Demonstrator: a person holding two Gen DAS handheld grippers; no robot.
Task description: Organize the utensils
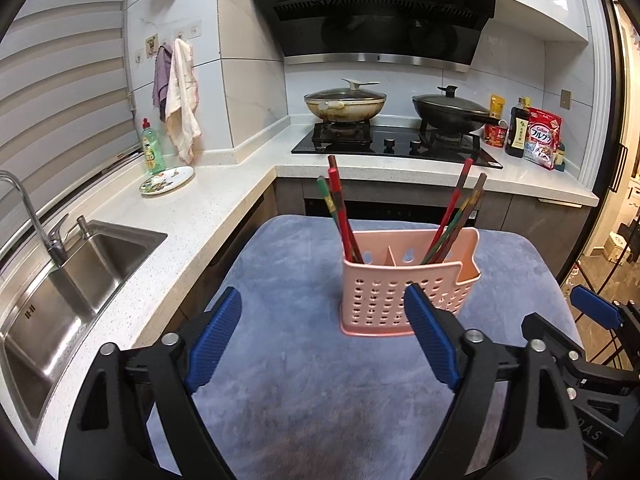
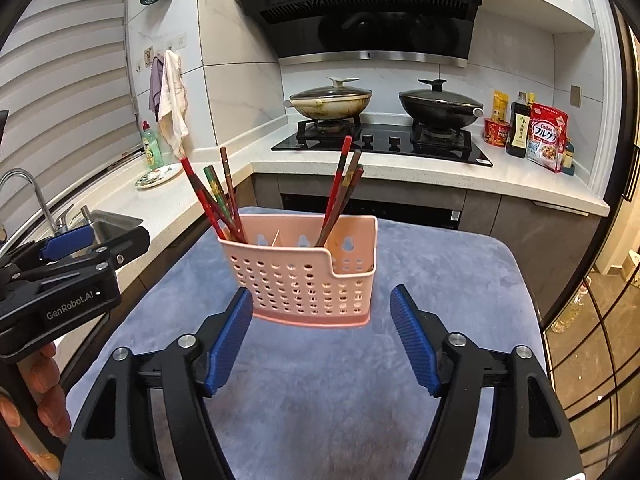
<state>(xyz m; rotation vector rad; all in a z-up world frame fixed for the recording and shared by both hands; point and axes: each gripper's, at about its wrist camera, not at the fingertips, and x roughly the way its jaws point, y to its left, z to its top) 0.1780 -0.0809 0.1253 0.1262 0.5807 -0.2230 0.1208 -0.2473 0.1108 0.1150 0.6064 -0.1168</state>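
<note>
A pink perforated utensil holder (image 1: 404, 294) stands upright on a blue-grey plush mat (image 1: 304, 380); it also shows in the right wrist view (image 2: 308, 280). It has two compartments. Several red, green and brown chopsticks lean in the left compartment (image 1: 340, 216) (image 2: 216, 196), and several lean in the right one (image 1: 456, 216) (image 2: 342, 192). My left gripper (image 1: 324, 308) is open and empty, just in front of the holder. My right gripper (image 2: 322, 308) is open and empty, close before the holder's base. The right gripper's blue pad shows at the left wrist view's right edge (image 1: 596, 308).
A steel sink (image 1: 68, 292) with tap sits to the left in the white counter. A plate (image 1: 166, 180) and green dish soap bottle (image 1: 152, 148) stand behind it. Two lidded pans (image 1: 344, 100) (image 1: 452, 108) sit on the hob. Bottles and packets (image 1: 540, 136) stand far right.
</note>
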